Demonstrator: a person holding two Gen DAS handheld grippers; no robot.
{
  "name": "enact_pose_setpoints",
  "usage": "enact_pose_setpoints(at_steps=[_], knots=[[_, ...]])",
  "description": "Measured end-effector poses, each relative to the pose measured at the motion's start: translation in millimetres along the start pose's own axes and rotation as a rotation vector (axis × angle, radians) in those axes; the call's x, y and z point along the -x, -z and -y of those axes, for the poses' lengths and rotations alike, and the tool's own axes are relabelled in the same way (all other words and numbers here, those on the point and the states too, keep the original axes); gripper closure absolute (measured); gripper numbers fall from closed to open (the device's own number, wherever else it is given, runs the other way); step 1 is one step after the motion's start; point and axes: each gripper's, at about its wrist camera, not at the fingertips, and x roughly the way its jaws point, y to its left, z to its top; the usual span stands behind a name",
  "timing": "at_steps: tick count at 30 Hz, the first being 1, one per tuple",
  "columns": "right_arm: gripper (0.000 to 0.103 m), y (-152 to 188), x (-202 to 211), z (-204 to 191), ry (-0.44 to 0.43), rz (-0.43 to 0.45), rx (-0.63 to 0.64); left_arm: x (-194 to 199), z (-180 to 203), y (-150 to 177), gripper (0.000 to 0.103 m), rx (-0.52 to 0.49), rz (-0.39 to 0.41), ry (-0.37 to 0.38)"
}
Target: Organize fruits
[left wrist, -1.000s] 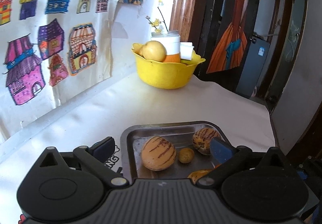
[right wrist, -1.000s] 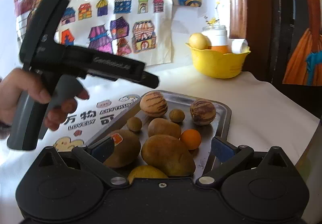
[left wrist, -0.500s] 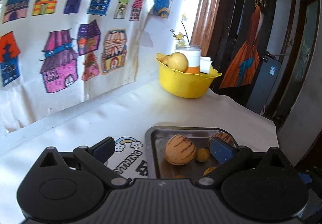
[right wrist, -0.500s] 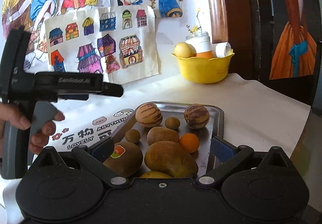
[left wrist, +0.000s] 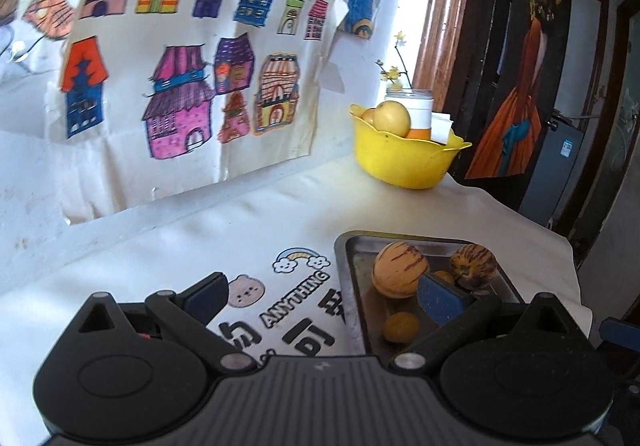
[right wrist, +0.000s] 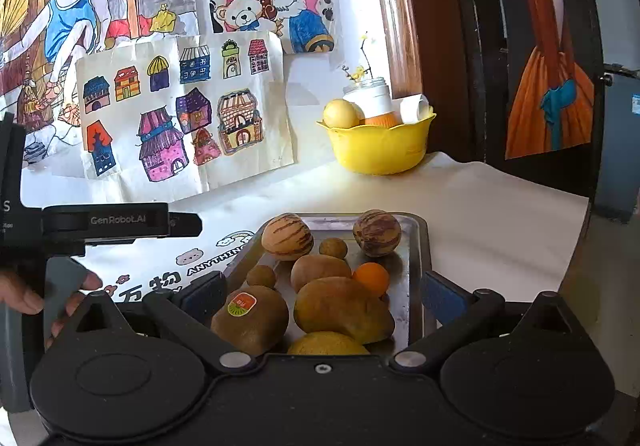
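A steel tray (right wrist: 416,246) on the white table holds several fruits: two striped melons (right wrist: 287,237) (right wrist: 377,233), a small orange (right wrist: 372,278), a stickered kiwi (right wrist: 250,320), brown fruits and a yellow one. My right gripper (right wrist: 320,296) is open and empty, fingers on either side of the tray's near end. My left gripper (left wrist: 320,298) is open and empty over the table left of the tray (left wrist: 344,266); it also shows in the right wrist view (right wrist: 120,221). A yellow bowl (right wrist: 380,145) at the back holds a pale yellow fruit (right wrist: 340,113).
The yellow bowl (left wrist: 404,157) also holds a white jar (left wrist: 416,109) with a flower sprig and paper. Drawings hang on the wall behind the table. The table edge drops off at right, by a dark door with a poster.
My left gripper has swung left and back, off the tray and over the printed tablecloth. My right gripper has pulled back and risen a little; the fruits have not moved.
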Motion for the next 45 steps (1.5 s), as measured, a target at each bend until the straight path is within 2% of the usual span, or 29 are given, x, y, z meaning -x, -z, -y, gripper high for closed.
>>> enact_pose_setpoints(at_steps=[10, 15, 22, 33, 45], knots=[[0.001, 9, 16, -7, 0.048, 0.051, -0.011, 14, -3, 12, 0.001, -0.001, 0.002, -0.026], [0.001, 12, 18, -9, 0.042, 0.044, -0.037, 21, -4, 17, 0.001, -0.005, -0.02, -0.023], [0.001, 15, 22, -15, 0.057, 0.07, -0.052, 33, -5, 20, 0.001, -0.02, 0.017, -0.048], [0.001, 18, 24, -20, 0.074, 0.093, -0.094, 37, -14, 26, 0.001, -0.008, 0.006, -0.057], [0.001, 22, 31, -37, 0.154, 0.137, -0.031, 50, -28, 31, 0.001, 0.011, 0.018, -0.066]])
